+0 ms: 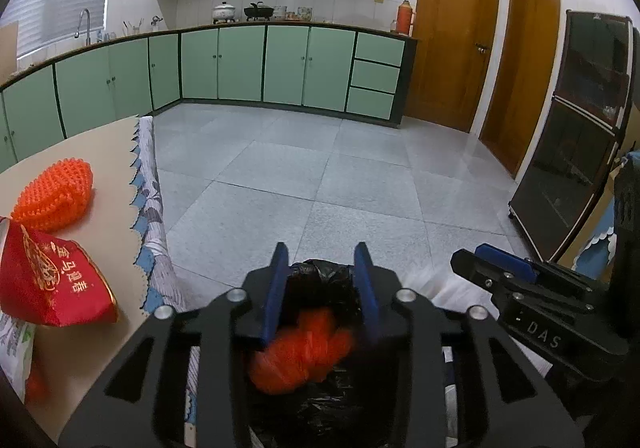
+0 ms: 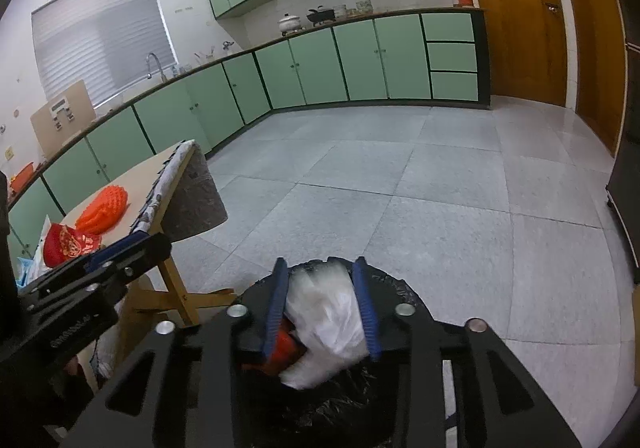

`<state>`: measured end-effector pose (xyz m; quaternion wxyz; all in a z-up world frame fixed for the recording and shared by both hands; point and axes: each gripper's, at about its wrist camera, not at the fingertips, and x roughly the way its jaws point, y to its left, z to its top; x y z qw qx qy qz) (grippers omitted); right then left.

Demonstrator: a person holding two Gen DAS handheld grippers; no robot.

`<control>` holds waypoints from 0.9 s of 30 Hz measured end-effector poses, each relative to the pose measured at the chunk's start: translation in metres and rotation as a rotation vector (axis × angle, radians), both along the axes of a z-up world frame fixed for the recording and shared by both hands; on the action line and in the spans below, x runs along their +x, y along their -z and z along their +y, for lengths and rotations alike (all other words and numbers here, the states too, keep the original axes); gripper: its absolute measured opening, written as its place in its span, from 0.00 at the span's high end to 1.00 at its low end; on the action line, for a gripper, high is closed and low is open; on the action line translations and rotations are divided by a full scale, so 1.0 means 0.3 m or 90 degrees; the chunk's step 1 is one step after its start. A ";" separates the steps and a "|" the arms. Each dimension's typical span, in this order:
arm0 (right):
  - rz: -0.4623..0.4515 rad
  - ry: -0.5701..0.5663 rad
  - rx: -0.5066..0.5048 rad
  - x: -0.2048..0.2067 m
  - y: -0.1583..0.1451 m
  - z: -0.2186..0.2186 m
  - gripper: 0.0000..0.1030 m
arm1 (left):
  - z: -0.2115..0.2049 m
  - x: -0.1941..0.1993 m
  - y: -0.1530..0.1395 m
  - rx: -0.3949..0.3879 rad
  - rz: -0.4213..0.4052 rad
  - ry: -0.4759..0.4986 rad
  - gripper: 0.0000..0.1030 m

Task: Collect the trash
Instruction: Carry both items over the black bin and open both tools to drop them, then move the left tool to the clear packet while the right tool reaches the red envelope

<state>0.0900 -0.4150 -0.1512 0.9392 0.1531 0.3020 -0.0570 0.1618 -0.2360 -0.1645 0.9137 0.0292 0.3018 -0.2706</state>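
Both tongs hang part-open over the black-lined bin [image 2: 340,400] — left tongs [image 1: 322,288] dropping orange mesh [image 1: 300,352], right tongs [image 2: 322,296] white plastic [image 2: 332,320] — neither gripped.

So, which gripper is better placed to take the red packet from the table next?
Left. The table with the red packet lies just beside the left gripper. The right gripper is farther, with the left one in between.
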 end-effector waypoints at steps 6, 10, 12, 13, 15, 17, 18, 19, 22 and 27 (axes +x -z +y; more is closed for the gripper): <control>-0.012 0.014 0.001 -0.014 -0.022 0.010 0.46 | 0.059 -0.015 -0.074 -0.016 -0.034 -0.020 0.56; -0.037 0.010 -0.011 -0.032 -0.071 0.060 0.25 | 0.146 -0.067 -0.139 -0.018 -0.073 -0.049 0.45; -0.048 0.000 -0.004 -0.031 -0.093 0.095 0.16 | 0.202 -0.096 -0.174 -0.018 -0.098 -0.071 0.41; -0.054 -0.009 0.001 -0.029 -0.107 0.116 0.15 | 0.244 -0.114 -0.197 -0.016 -0.116 -0.088 0.39; -0.068 -0.043 0.008 -0.020 -0.141 0.183 0.13 | 0.324 -0.144 -0.231 -0.011 -0.143 -0.122 0.36; -0.078 -0.077 0.005 -0.004 -0.172 0.249 0.12 | 0.384 -0.161 -0.261 0.000 -0.161 -0.155 0.33; -0.083 -0.094 0.004 0.006 -0.186 0.284 0.11 | 0.416 -0.170 -0.272 0.007 -0.169 -0.174 0.33; -0.089 -0.116 0.008 0.019 -0.201 0.328 0.11 | 0.458 -0.178 -0.281 0.015 -0.177 -0.196 0.32; -0.094 -0.157 0.019 0.052 -0.222 0.412 0.10 | 0.560 -0.190 -0.299 0.031 -0.186 -0.249 0.31; -0.078 -0.211 0.035 0.130 -0.221 0.544 0.09 | 0.681 -0.192 -0.315 0.044 -0.188 -0.314 0.30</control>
